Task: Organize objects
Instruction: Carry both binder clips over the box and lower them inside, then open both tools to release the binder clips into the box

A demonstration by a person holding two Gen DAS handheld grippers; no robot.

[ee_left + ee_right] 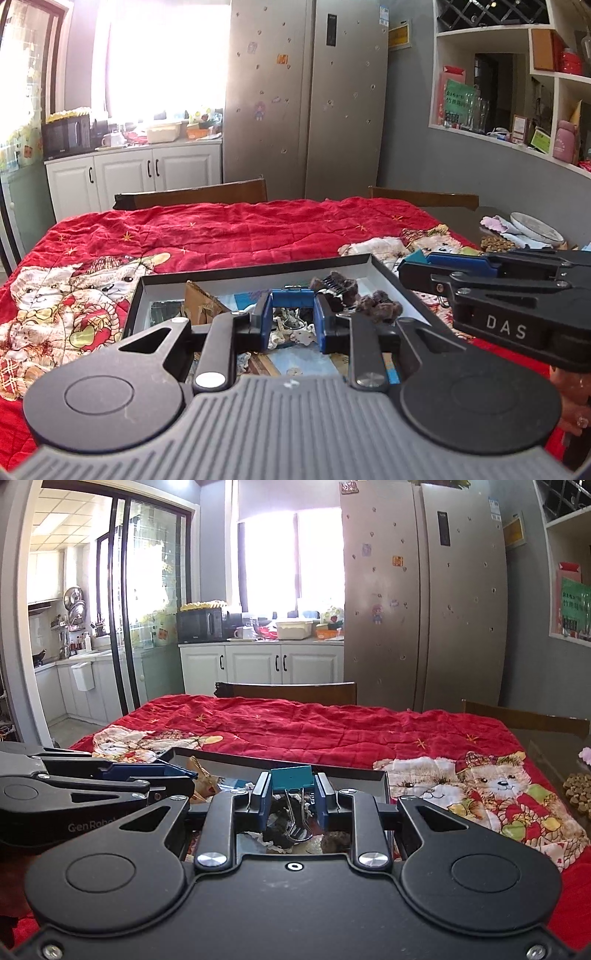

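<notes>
Your right gripper (291,781) is clamped on a teal binder clip (291,778), its blue fingers (263,795) pressing the clip's body from both sides while the wire handles (297,818) dangle back toward the camera. You hold it by the flat body, which looks like a sound choice: the wire loops would swivel and slip, whereas the body gives the pads two parallel faces. The clip hangs above the shallow black box (369,773) that sits on the red quilt (332,723), so it is lifted rather than resting.

Your left gripper (293,295) holds a blue-sided piece (293,297) between its fingertips in the same way, but from this angle I cannot tell what the piece is or how firmly it is pinched. It also hovers over the box (258,266), just above the jumble of shells (295,334), a dark fuzzy clump (376,306) and a scrap of cardboard (201,302).

Both grippers sit side by side over the box, apparently because that is where the loose things are gathered. Where the clip belongs is not clear, so choose a bare spot before you let go.
</notes>
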